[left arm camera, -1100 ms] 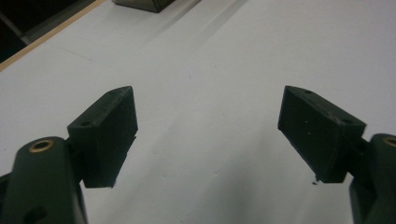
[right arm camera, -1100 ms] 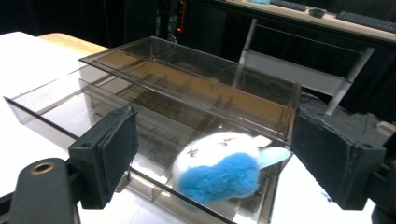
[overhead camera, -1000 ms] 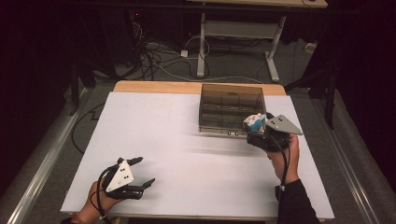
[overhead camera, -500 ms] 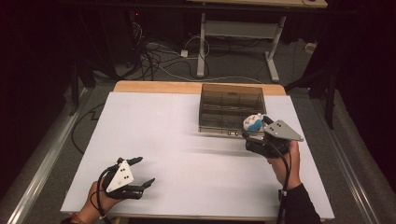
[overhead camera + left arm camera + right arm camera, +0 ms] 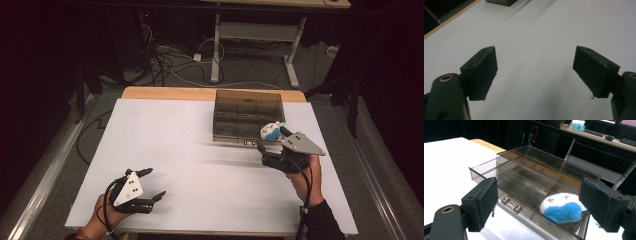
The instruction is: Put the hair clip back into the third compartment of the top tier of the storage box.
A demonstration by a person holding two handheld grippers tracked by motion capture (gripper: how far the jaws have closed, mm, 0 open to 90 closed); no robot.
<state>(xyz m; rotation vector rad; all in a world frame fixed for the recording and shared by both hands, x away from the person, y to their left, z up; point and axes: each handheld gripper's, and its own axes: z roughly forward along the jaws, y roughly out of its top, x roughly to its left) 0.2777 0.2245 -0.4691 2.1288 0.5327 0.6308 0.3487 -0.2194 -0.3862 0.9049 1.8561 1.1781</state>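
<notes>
Lying in the open drawer of the box, the toy is being faced by the spread right gripper. The left gripper is being held spread over the table. No writing is being shown.

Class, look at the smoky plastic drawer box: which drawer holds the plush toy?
The lower, pulled-out drawer with the metal handle; the white-and-blue plush toy lies inside it.

A white table with a wooden far edge; cables lie on the floor beyond it.
</notes>
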